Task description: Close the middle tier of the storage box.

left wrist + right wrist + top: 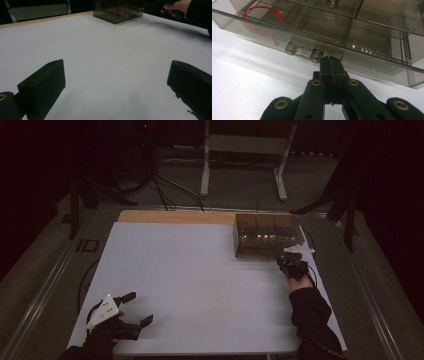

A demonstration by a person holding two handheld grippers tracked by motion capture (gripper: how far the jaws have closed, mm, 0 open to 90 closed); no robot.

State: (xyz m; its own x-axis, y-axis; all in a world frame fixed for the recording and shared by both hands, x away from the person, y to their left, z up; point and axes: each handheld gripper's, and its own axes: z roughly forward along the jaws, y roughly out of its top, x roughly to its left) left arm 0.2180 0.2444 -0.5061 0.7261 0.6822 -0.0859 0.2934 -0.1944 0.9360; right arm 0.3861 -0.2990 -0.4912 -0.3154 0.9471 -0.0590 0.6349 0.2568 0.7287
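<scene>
Table (200,285): white top, bears everything listed.

Smoky plastic drawer box (267,235): far right; long axis across the table, directly ahead of the right tongs.

Right tongs (331,62): shut, empty, tips just beside the clear drawer handle (304,51); nearer hand.

Left tongs (136,309): wide open, empty, well apart from box.

Between my left tongs (134,312) and the smoky clear drawer box (267,236) the white surface (200,275) lies bare, open room to pass. My right tongs (331,65), jaws pressed together, sit tight against the box's front beside its clear handle (304,51); the box blocks any way forward there.
</scene>
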